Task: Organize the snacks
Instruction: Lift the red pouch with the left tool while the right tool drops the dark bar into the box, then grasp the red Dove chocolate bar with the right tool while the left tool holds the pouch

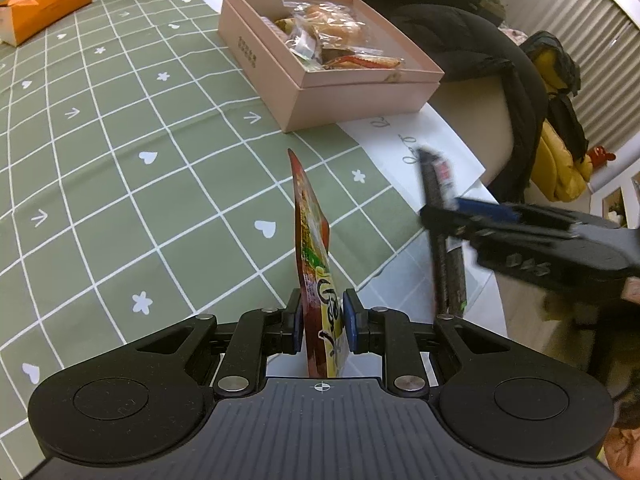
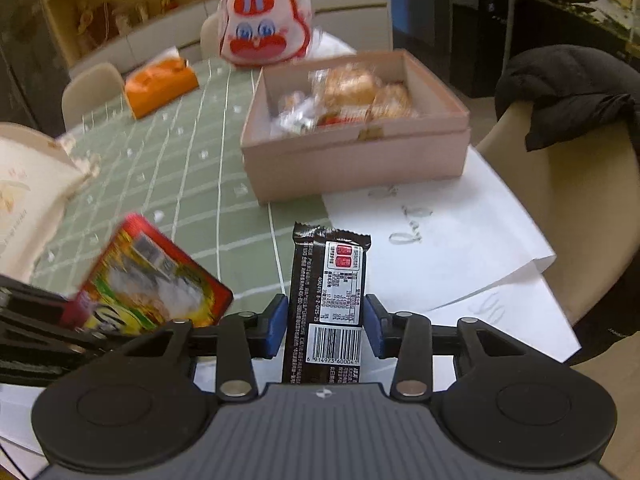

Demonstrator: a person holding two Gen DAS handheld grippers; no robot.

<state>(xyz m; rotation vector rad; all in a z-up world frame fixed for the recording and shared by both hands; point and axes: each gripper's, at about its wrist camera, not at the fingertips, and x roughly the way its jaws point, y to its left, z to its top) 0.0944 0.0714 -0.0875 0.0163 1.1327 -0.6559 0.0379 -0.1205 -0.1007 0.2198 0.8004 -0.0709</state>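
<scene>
My left gripper is shut on a red and yellow snack packet, held edge-up above the green checked tablecloth. The packet also shows in the right wrist view at lower left. My right gripper is shut on a dark brown snack bar with a white label and barcode. That bar and right gripper show in the left wrist view at right. A pink open box holds several wrapped snacks, ahead of both grippers; it shows in the right wrist view too.
An orange tissue box and a red-and-white rabbit-face bag lie at the far end. White paper sheets lie by the table's right edge. A chair with a dark jacket stands to the right. A beige bag sits at left.
</scene>
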